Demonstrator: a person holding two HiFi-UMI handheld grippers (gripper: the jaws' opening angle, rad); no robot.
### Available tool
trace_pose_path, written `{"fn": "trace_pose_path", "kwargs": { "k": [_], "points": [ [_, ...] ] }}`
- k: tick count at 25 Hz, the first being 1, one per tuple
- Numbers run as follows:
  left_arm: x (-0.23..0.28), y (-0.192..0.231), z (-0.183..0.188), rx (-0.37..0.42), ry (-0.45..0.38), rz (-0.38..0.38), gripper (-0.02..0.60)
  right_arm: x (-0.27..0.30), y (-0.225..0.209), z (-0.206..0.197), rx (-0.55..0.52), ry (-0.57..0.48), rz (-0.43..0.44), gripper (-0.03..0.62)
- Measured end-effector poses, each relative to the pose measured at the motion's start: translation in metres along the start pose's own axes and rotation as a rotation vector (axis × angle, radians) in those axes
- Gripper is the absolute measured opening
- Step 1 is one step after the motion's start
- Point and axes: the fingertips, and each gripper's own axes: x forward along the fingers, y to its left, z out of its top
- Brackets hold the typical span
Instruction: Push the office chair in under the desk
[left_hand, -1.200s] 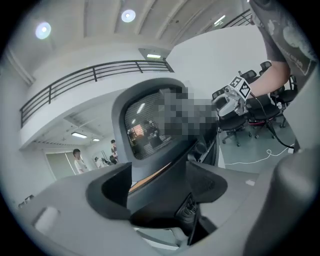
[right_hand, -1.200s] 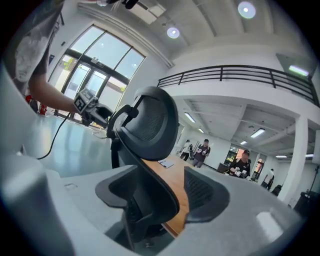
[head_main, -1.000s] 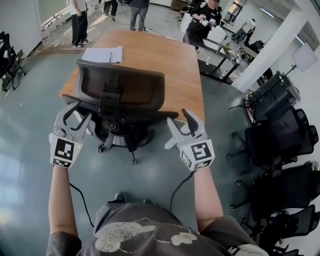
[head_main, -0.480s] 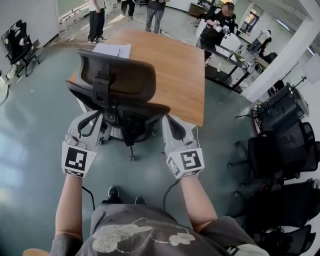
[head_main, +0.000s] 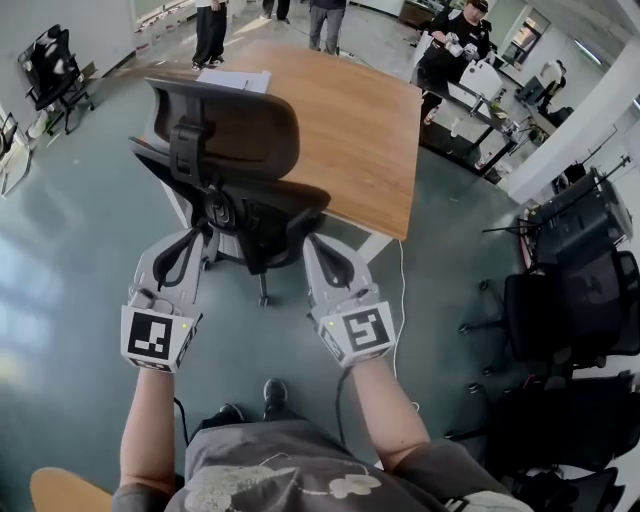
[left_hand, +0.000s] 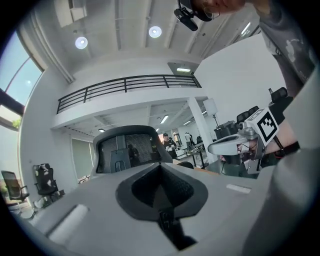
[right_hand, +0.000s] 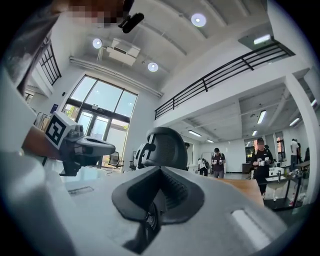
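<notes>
the wooden bench (head_main: 372, 140) stretches away beyond both tongs, its near edge just past the chair, so the gap beneath it is where the push has to end. the office chair (head_main: 228, 128) stands directly ahead of the tongs with its backrest turned toward them and its seat toward the bench. i judge that to be the right way round for rolling it in. its seat seems to sit at the bench's near edge rather than tucked under, so the task looks only partly done. the left tongs (head_main: 193, 243) have just been closing and are fully together with nothing between them. the right tongs (head_main: 318, 246) are likewise pressed together and empty. held level and closed like this, they probably serve as blunt pushers, one to each side of the chair's middle, so the chair rolls straight instead of swivelling. the rear of the seat lies just beyond both tips, with the backrest rising above and between them. whether either tip is touching the chair i cannot tell.
</notes>
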Motion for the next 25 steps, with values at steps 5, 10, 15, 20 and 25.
{"fn": "trace_pose_path", "kwargs": {
  "k": [5,10,15,20,25],
  "points": [
    [-0.015,-0.018,0.004,-0.037,-0.027,-0.016,0.017,-0.025,0.0,0.01,0.077,-0.044,-0.03,-0.006],
    [-0.052,-0.031,0.009,-0.05,-0.043,-0.009,0.017,-0.05,0.035,0.024,0.07,-0.087,0.017,-0.006],
    [-0.123,-0.059,0.008,-0.062,-0.053,-0.029,0.017,-0.102,0.103,0.053,-0.005,-0.168,0.076,-0.006],
    [-0.208,-0.105,0.022,-0.047,-0.051,-0.056,0.017,-0.175,0.18,0.08,-0.037,-0.184,0.134,-0.006],
    [-0.277,-0.138,0.03,-0.076,-0.073,-0.054,0.017,-0.243,0.221,0.09,-0.035,-0.178,0.088,-0.006]
  ]
}}
